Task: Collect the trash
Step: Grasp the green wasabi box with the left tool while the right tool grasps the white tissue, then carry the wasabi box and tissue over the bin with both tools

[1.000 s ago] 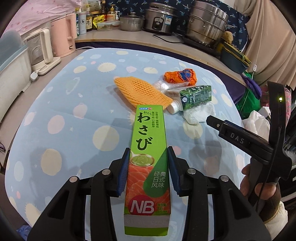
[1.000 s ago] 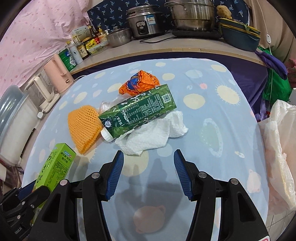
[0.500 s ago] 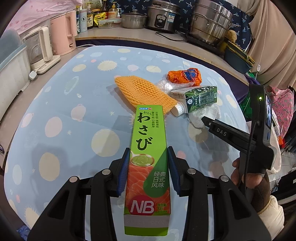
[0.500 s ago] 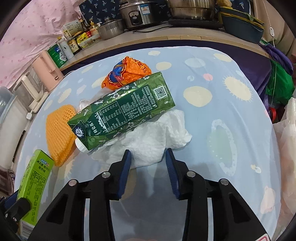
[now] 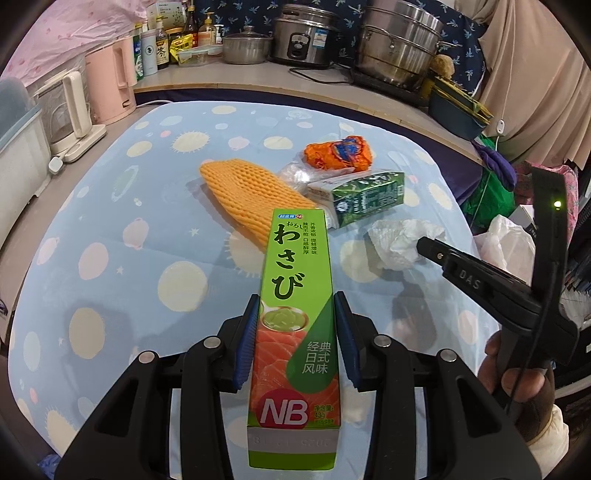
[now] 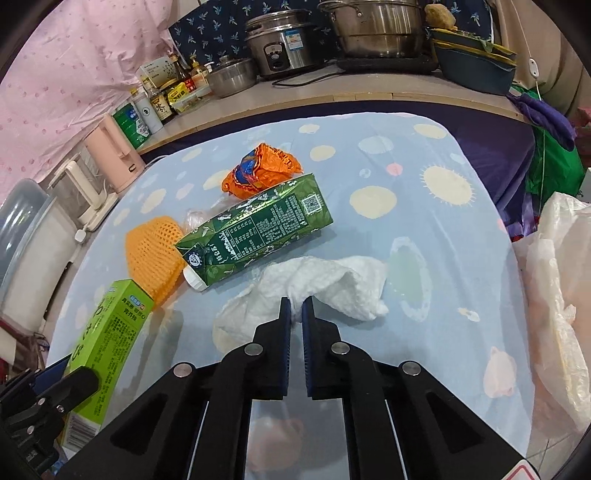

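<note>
Right wrist view, right hand-held gripper (image 6: 296,308) angled down, pinching tissue (image 6: 332,280), left (image 5: 295,317) clamping wasabi box (image 5: 295,332).

Table (image 5: 110,229) draped in pale blue cloth dotted with cream suns and planets. Behind the table, a wooden counter (image 6: 332,98) crowded with a rice cooker (image 5: 306,40), a stacked steel steamer pot (image 5: 399,44), a lidded steel bowl (image 5: 245,48), sauce bottles (image 5: 162,48) and a pink kettle (image 5: 110,85). Above the counter, navy leaf-print fabric (image 6: 214,33); left of it, pink dotted fabric (image 6: 55,74); right of it, a beige curtain (image 5: 535,74).
</note>
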{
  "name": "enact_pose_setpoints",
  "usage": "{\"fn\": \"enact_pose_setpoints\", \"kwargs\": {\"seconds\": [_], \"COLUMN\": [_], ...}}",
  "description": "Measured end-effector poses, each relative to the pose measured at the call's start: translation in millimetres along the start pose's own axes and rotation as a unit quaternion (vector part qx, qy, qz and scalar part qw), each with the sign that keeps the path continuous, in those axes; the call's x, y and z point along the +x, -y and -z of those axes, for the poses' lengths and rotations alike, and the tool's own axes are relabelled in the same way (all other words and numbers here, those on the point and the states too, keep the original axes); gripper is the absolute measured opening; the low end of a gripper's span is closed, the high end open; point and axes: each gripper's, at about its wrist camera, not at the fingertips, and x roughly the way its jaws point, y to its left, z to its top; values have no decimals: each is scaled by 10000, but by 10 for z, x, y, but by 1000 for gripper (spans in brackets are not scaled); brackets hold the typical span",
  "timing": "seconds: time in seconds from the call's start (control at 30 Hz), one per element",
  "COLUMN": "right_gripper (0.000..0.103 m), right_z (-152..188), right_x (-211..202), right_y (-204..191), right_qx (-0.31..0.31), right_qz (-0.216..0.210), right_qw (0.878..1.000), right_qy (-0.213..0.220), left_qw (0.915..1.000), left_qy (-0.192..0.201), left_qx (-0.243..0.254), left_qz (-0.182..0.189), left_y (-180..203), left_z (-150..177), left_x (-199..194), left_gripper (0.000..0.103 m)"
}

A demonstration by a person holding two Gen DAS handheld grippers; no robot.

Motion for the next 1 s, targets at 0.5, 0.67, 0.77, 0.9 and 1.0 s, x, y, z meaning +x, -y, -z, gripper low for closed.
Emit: {"fn": "enact_pose_setpoints", "kwargs": {"seconds": [0.5,0.67,0.77,0.9,1.0], "right_gripper": [6,6,6,6,6], "right_z": [-17,-3,9,22,34], "right_x": [-926,-1109,-1221,-1368,-1448], "right_y": [518,771,931,1171,1364], "right_qx": [408,595,714,873,1018], "right_qz": [84,200,275,390,485], "right_qw": [9961,9936,9915,9882,9855], "right_qy": [783,938,1055,1197,1264], "left_qw": [9978,9957,9941,9920,9902], "left_qy": [187,277,343,387,422], "left_qx": [554,768,901,1038,1149], "left_qz": [310,435,501,609,680], "left_y": [789,1098,1275,1516,1691], "left_z": [-23,-61,-92,-135,-152], "left_x": [-216,-249,-271,-268,-267], "left_gripper": [38,38,38,38,38]}}
